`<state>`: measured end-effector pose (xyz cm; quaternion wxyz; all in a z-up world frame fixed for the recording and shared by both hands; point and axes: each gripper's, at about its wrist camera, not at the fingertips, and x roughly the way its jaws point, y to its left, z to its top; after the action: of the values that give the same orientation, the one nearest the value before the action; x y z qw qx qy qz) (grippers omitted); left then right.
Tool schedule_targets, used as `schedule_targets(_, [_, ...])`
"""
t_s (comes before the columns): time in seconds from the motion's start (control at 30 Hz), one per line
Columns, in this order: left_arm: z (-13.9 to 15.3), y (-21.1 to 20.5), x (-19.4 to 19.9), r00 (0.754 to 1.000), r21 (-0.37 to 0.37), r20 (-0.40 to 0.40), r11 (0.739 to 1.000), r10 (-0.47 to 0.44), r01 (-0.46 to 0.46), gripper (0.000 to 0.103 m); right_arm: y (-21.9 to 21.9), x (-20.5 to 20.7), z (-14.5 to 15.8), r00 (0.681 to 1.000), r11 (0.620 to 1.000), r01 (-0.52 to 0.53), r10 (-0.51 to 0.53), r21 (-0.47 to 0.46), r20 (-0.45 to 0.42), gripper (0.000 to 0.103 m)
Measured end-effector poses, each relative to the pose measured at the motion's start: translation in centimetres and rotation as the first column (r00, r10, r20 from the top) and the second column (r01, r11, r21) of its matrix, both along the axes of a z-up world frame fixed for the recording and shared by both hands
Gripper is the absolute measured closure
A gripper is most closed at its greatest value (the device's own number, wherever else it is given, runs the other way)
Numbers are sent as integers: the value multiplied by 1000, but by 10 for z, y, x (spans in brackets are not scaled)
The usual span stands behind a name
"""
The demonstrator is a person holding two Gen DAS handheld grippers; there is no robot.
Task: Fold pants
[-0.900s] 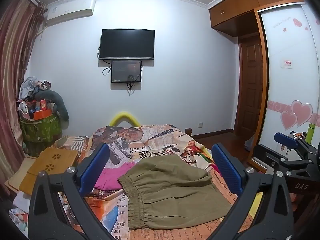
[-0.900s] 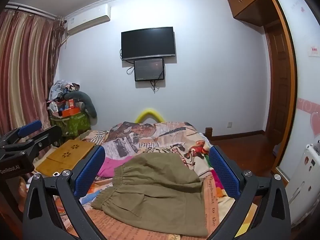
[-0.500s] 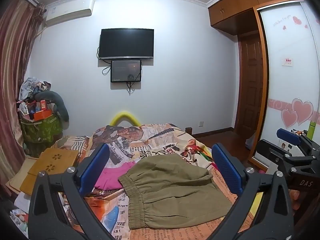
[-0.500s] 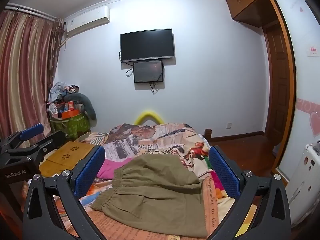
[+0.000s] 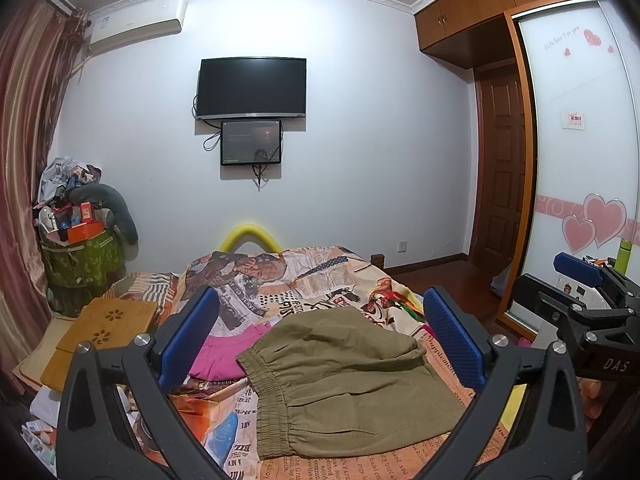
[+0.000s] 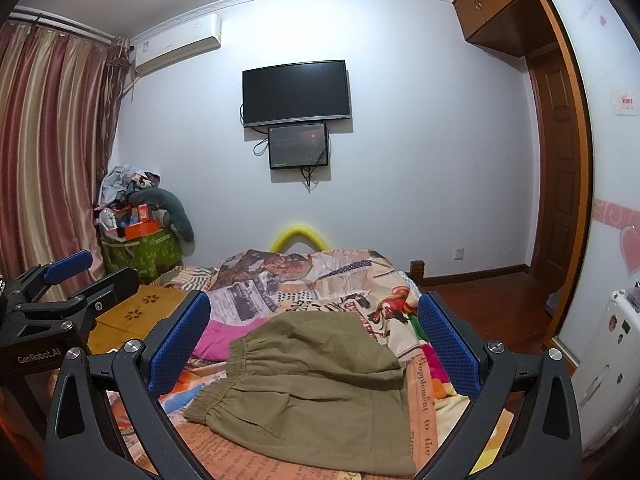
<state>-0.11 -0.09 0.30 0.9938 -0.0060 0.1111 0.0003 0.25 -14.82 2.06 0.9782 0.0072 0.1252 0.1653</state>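
Olive-green pants (image 5: pixel 348 380) lie folded in a compact stack on the bed, elastic waistband toward the left; they also show in the right wrist view (image 6: pixel 312 384). My left gripper (image 5: pixel 320 336) is open and empty, held above and in front of the pants. My right gripper (image 6: pixel 316 340) is open and empty too, held above the pants. The right gripper shows at the right edge of the left wrist view (image 5: pixel 580 300); the left gripper shows at the left edge of the right wrist view (image 6: pixel 52 300).
The bed (image 5: pixel 304 276) has a colourful newspaper-print cover. A pink garment (image 5: pixel 224 352) lies left of the pants. A wooden lap tray (image 5: pixel 104 332) sits at the bed's left. A cluttered green basket (image 5: pixel 80 256) stands by the curtain. Wardrobe (image 5: pixel 580 160) and door stand to the right.
Both grippers have lifted slightly and drifted apart; each appears a little higher and further out in the other's view. The pants have not moved.
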Motion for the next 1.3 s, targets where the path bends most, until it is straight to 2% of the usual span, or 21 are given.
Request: schedule_targets(1.3, [2, -3, -2, 1000, 10, 8, 1000, -3, 2, 0, -1, -2, 2, 1000, 1000, -1, 1, 3, 6, 0])
